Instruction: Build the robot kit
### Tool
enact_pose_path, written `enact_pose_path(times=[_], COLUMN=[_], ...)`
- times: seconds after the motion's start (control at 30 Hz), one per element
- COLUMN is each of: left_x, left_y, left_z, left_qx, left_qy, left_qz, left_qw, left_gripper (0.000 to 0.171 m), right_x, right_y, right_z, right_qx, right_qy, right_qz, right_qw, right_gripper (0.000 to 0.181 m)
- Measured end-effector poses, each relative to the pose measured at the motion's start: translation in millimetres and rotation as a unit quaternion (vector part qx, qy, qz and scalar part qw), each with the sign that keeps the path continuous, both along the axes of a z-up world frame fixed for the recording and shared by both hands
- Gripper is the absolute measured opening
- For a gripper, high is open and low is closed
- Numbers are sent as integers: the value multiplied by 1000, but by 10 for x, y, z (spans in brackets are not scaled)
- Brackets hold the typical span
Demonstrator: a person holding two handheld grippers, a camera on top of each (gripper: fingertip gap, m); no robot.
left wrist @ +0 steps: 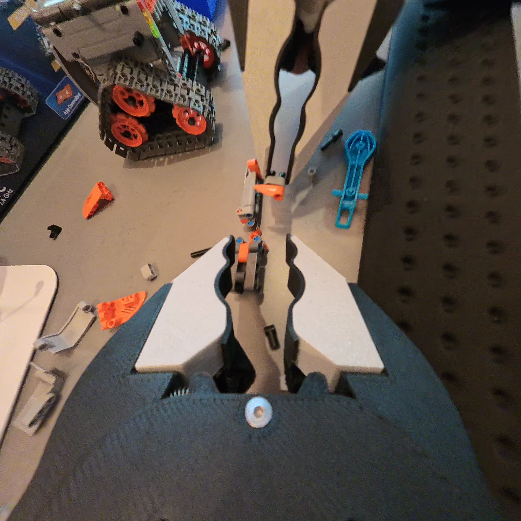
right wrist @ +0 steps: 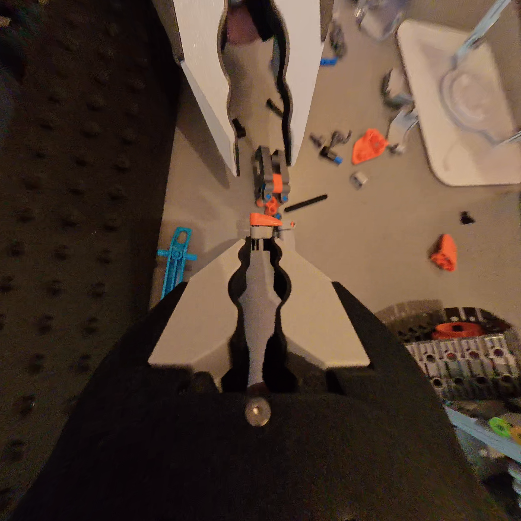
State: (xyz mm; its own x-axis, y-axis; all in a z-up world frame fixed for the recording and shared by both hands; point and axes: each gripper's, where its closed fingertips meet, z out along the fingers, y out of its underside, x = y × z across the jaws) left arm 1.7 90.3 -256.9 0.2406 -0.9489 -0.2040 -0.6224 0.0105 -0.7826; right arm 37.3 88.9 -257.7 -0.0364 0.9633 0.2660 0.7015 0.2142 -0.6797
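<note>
My left gripper [left wrist: 260, 239] is open, low over the grey table [left wrist: 169, 214]. A small grey, orange and blue-pinned brick assembly [left wrist: 251, 265] lies between its fingers, against the left finger [left wrist: 197, 296]. It also shows in the right wrist view [right wrist: 267, 172], with the left gripper [right wrist: 263, 166] around it. My right gripper [right wrist: 260, 242] is shut on a small grey piece with an orange wedge [right wrist: 263, 224]. It faces the left gripper, tip to tip, a short way apart. In the left wrist view, the right gripper [left wrist: 277, 173] holds that piece [left wrist: 270, 187] beside a grey beam [left wrist: 249, 194].
A tracked model with orange wheels [left wrist: 158, 107] stands far left. Orange panels [left wrist: 97, 198] [left wrist: 121, 308], a black axle [left wrist: 200, 251], a black pin [left wrist: 272, 337] and a blue tool [left wrist: 352, 174] lie around. A white tray [left wrist: 22, 310] is at left, a dark dimpled mat [left wrist: 451, 225] at right.
</note>
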Motion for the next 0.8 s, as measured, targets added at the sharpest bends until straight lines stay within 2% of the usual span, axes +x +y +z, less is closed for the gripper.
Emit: enact_pose_path(times=[0.07, 0.13, 0.2, 0.27, 0.37, 0.43, 0.5, 0.57, 0.63, 0.7, 0.8], left_x=[85, 165, 183, 199, 220, 229, 220, 215, 198, 181, 176], left_y=[-53, -84, -32, -10, -12, -25, -26, -18, -2, -10, -18], left_z=[125, 284, 416, 444, 493, 555, 588, 559, 476, 400, 354], left_qx=[-37, -80, -97, -115, -139, -136, -125, -102, -52, 4, 59], left_qy=[-54, -122, -171, -189, -220, -238, -242, -222, -163, -91, -16], left_qz=[13, 22, 43, 53, 54, 47, 41, 40, 35, 18, -5], left_qw=[998, 989, 980, 974, 964, 960, 961, 969, 985, 996, 998], left_gripper=[28, 30, 28, 26, 15, 6, 5, 5, 4, 4, 5], right_x=[-50, -98, -153, -209, -259, -275, -284, -281, -263, -251, -251], right_y=[54, 69, 77, 63, 20, 11, 8, 1, -41, -68, -58], right_z=[156, 243, 334, 453, 556, 594, 618, 587, 552, 652, 722], right_qx=[78, 146, 200, 251, 310, 339, 353, 338, 283, 220, 157], right_qy=[29, 43, 56, 73, 82, 81, 84, 77, 77, 107, 108], right_qz=[-14, -16, -21, -22, -15, -15, -15, -8, 7, 13, 26], right_qw=[996, 988, 978, 965, 947, 937, 932, 938, 956, 970, 981], right_gripper=[10, 10, 11, 11, 11, 11, 11, 12, 14, 17, 17])
